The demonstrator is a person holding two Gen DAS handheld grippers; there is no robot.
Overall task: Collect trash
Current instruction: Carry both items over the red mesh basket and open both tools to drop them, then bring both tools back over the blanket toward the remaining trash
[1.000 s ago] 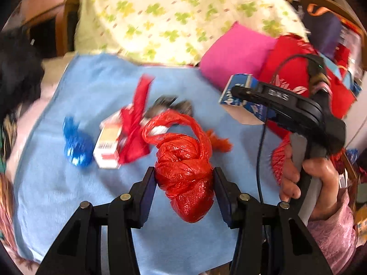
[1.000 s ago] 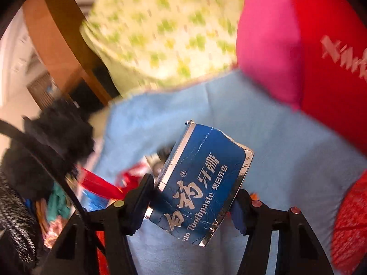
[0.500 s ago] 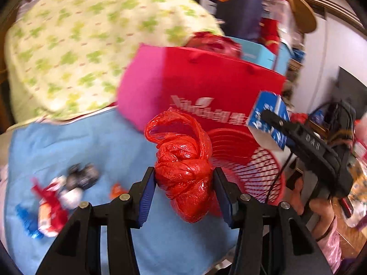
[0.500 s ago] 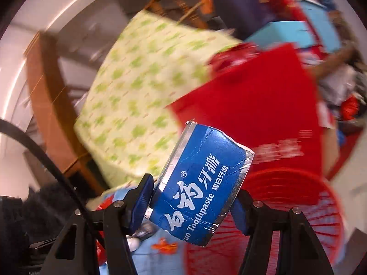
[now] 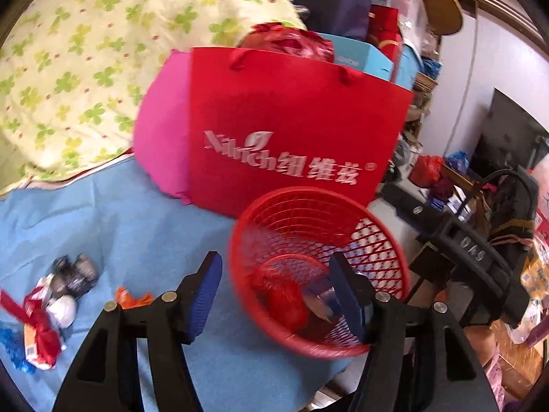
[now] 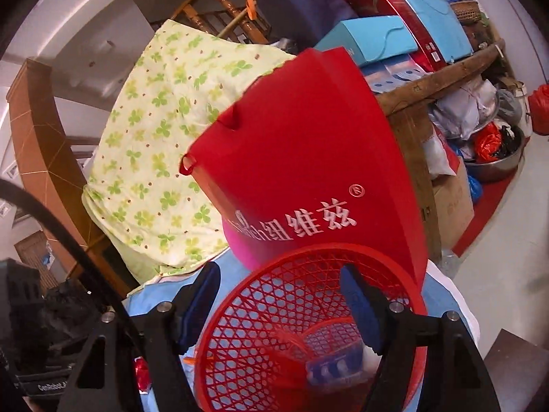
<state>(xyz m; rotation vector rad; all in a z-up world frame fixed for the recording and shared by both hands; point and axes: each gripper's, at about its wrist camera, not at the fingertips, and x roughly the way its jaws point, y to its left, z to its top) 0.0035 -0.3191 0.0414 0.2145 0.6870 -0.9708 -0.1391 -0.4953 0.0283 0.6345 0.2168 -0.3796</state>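
Note:
A red mesh basket [image 5: 260, 213] stands at the right edge of the blue cloth [image 5: 144, 226]; it also shows in the right wrist view [image 6: 240, 309]. Inside lie the knotted red plastic bag [image 5: 284, 298] and the blue toothpaste box [image 6: 334, 365], both blurred. My left gripper [image 5: 278, 292] is open and empty just above the basket. My right gripper [image 6: 279, 304] is open and empty over the basket's rim. More trash lies on the cloth at the left: a red wrapper [image 5: 37, 329], a dark crumpled piece [image 5: 73, 273], an orange scrap [image 5: 132, 298].
A red paper bag [image 5: 291, 130] and a pink cushion [image 5: 161, 137] stand right behind the basket. A clover-print quilt [image 5: 85, 51] fills the back left. Boxes and clutter pile up at the back right. The other gripper's black body [image 5: 473, 261] is at the right.
Both grippers swung right from the cloth to above the basket and opened. The red bag and the toothpaste box left the jaws and now lie in the basket.

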